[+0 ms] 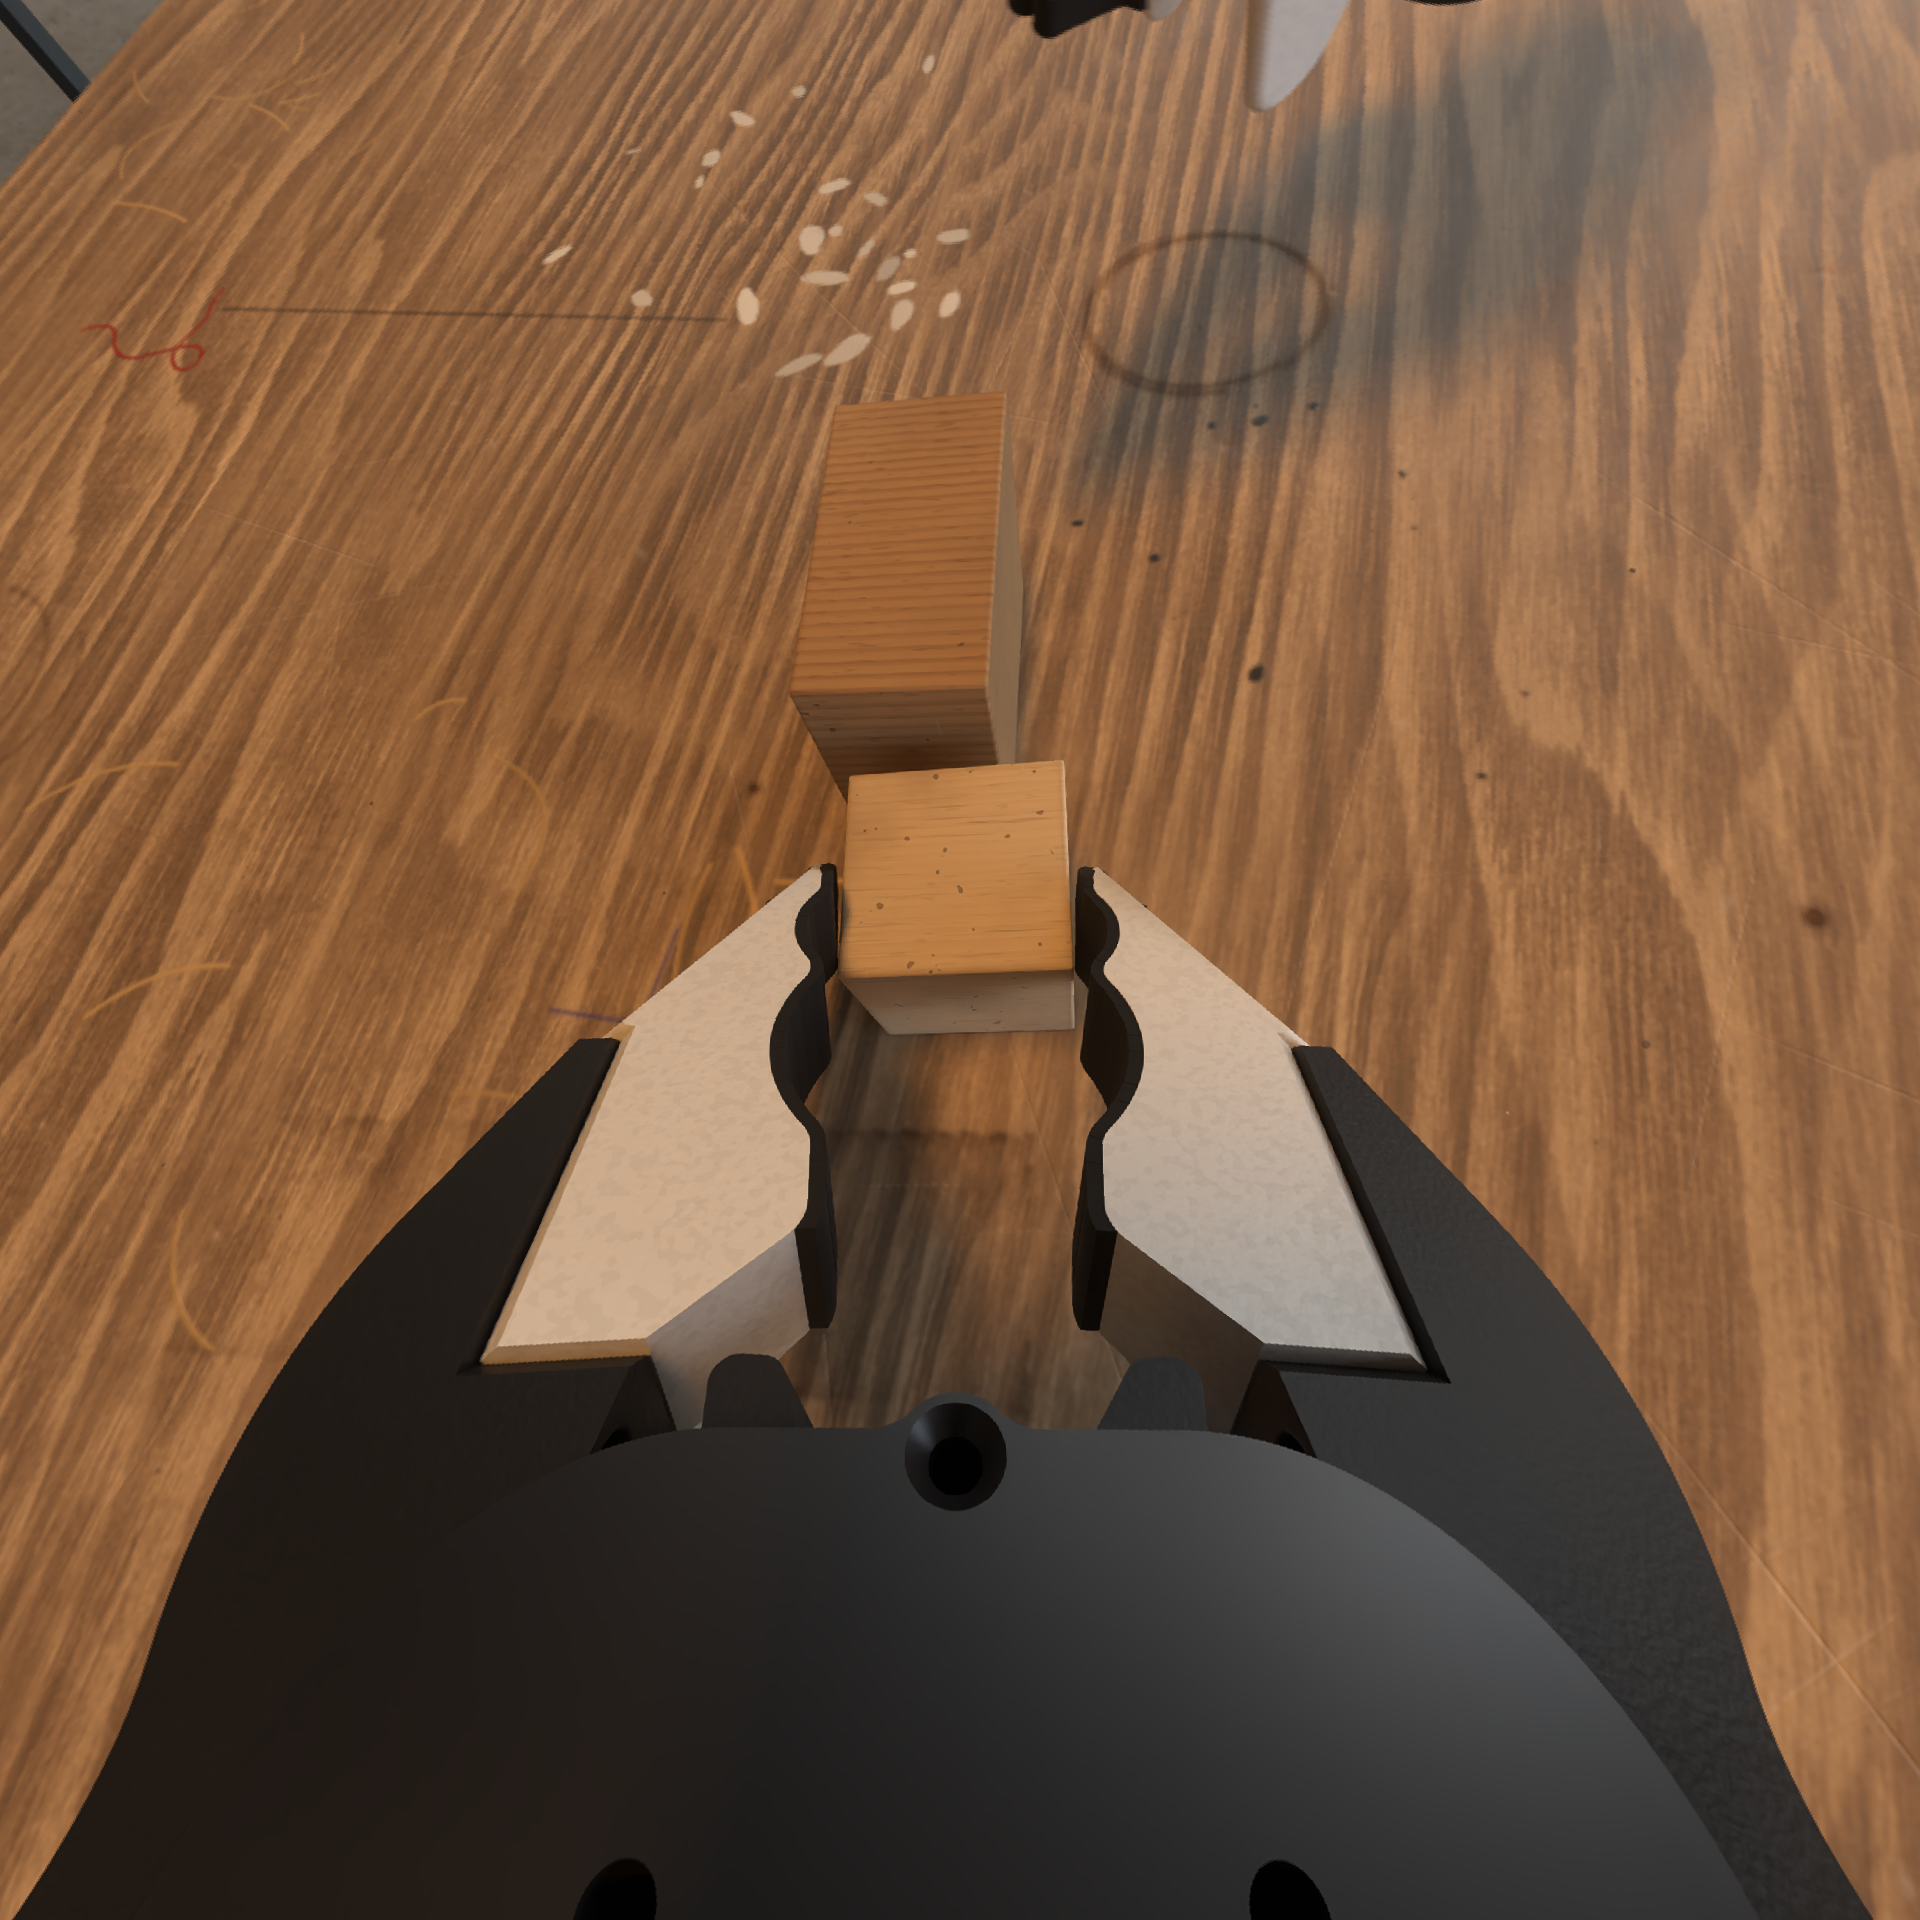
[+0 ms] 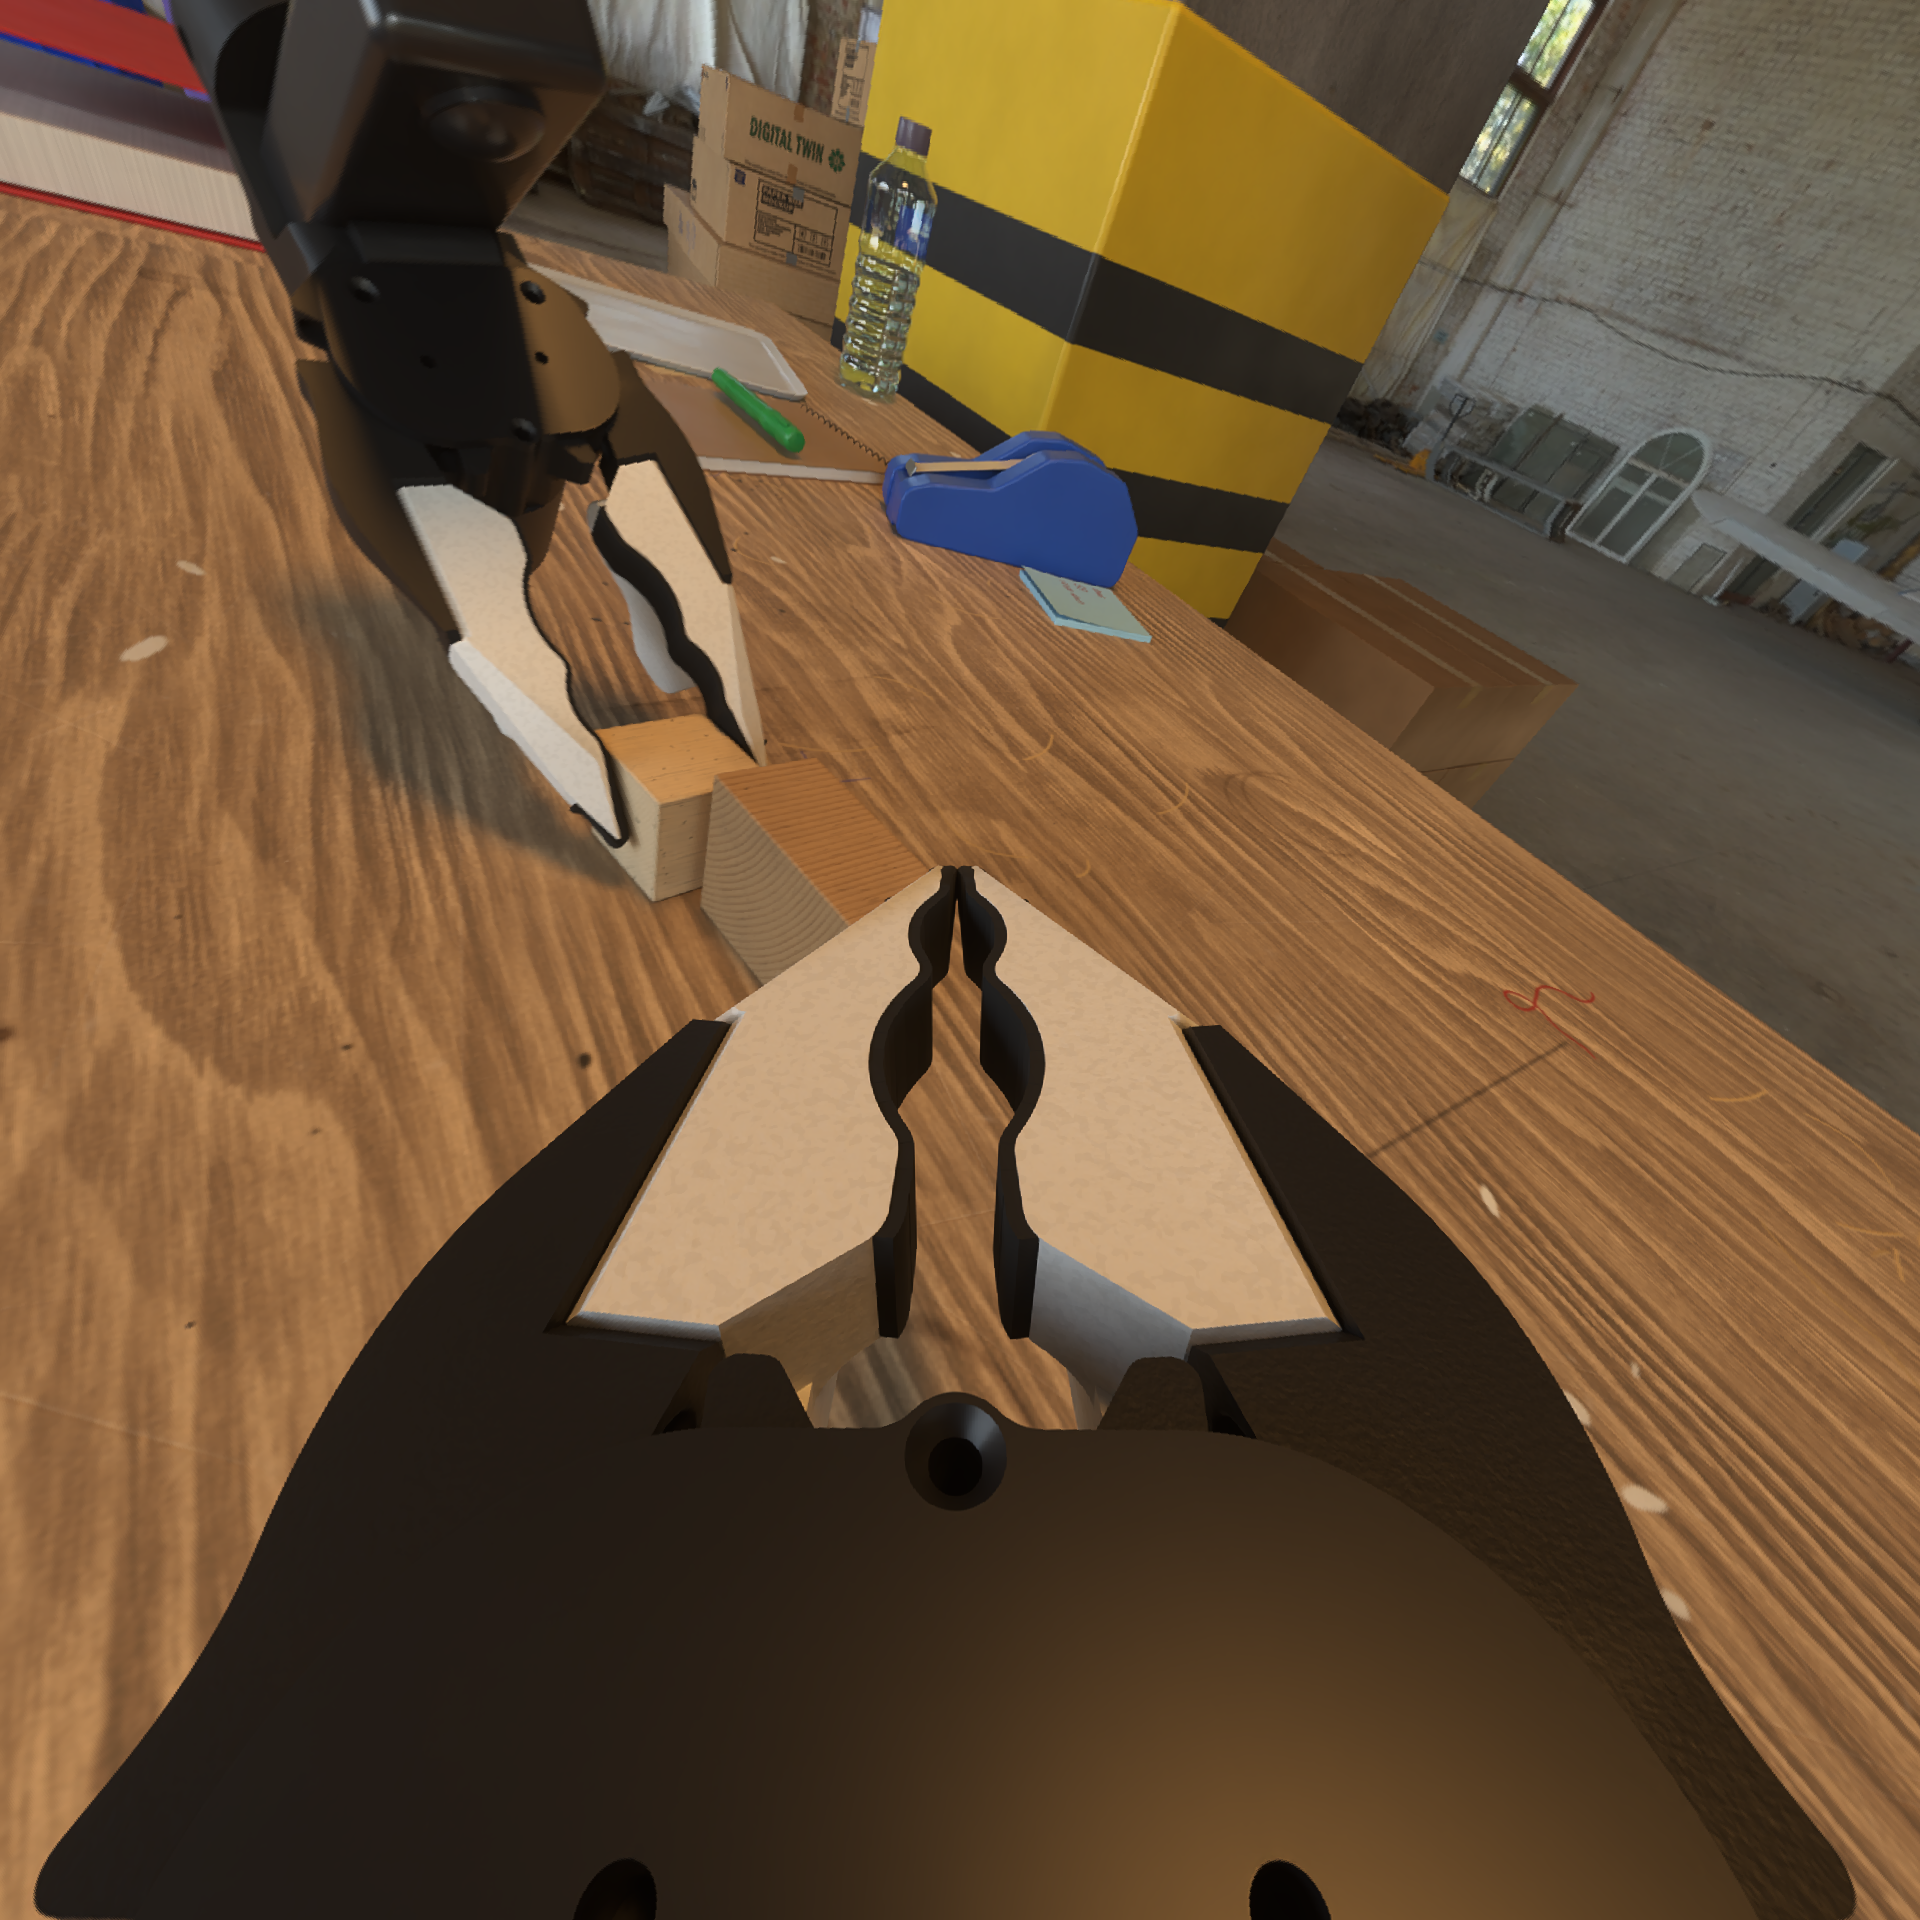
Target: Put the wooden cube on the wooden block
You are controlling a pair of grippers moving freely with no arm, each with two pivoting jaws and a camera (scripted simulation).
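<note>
The light wooden cube (image 1: 956, 894) rests on the table, touching the near end of the longer, darker wooden block (image 1: 899, 561), which lies flat. My left gripper (image 1: 956, 883) straddles the cube with both fingers pressed against its sides. The right wrist view shows the same from the side: the left gripper (image 2: 681, 779) comes down at a slant over the cube (image 2: 665, 790), which sits beside the block (image 2: 800, 842). My right gripper (image 2: 956, 873) is shut and empty, its tips just over the block's near end. One of its fingers (image 1: 1278, 52) shows at the top of the left wrist view.
Along the far side of the table are a blue tape dispenser (image 2: 1013, 509), a sticky pad (image 2: 1086, 608), a green marker (image 2: 758, 410), a tray (image 2: 686, 332) and a bottle (image 2: 883, 260). A yellow and black pillar (image 2: 1143, 260) stands beyond. Pale flecks (image 1: 831, 260) lie past the block.
</note>
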